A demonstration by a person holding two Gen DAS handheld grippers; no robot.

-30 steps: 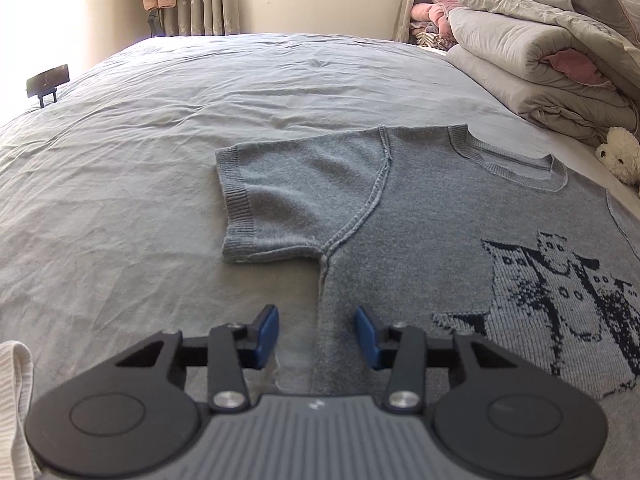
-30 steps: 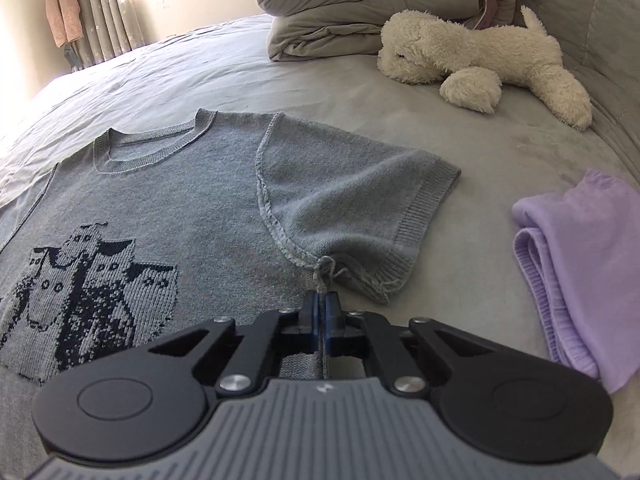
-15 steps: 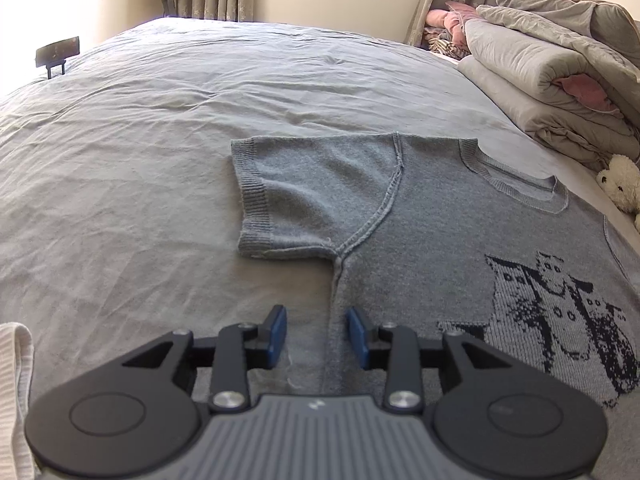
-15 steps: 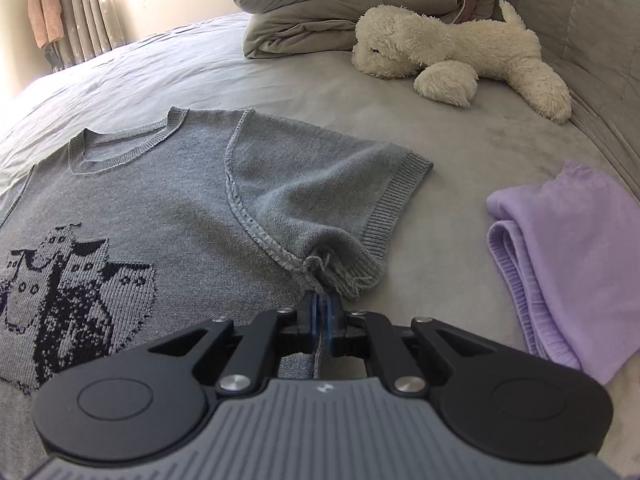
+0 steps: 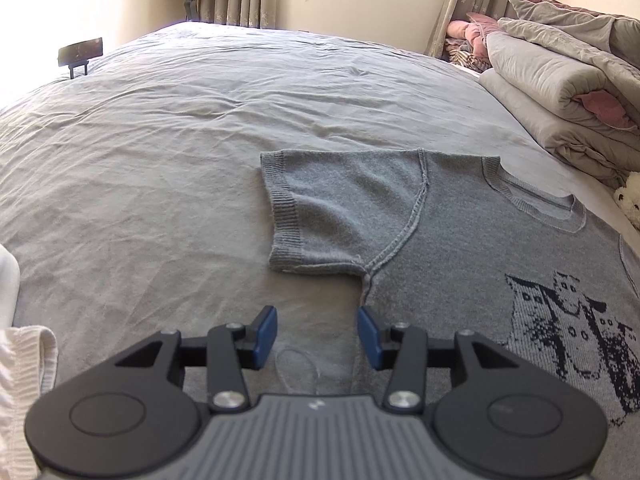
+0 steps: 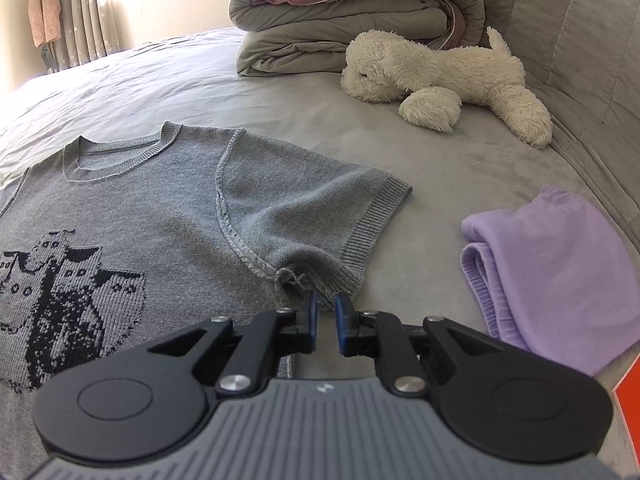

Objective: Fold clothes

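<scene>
A grey knit short-sleeved sweater (image 5: pixel 440 240) with a dark pattern on its chest lies flat, face up, on the grey bed sheet (image 5: pixel 160 160). My left gripper (image 5: pixel 317 328) hovers by the sweater's left underarm; its jaws are opening, with only sheet between them and the side seam beside the right pad. In the right wrist view the sweater (image 6: pixel 160 208) shows its other sleeve. My right gripper (image 6: pixel 325 316) sits at that sleeve's underarm with its jaws opening. A narrow gap shows between the pads, and the bunched underarm seam (image 6: pixel 292 278) lies just ahead of them, not pressed.
Folded duvets (image 5: pixel 560 92) (image 6: pixel 340 12) are stacked at the head of the bed. A white plush toy (image 6: pixel 440 76) lies beside them. A folded purple garment (image 6: pixel 552 264) is right of the sleeve, a white knit garment (image 5: pixel 24 360) at the far left, an orange edge (image 6: pixel 628 392) low right.
The right gripper's pads, pinched on the underarm seam before, have parted and let it go. The left gripper's jaws stand wider than half a second ago.
</scene>
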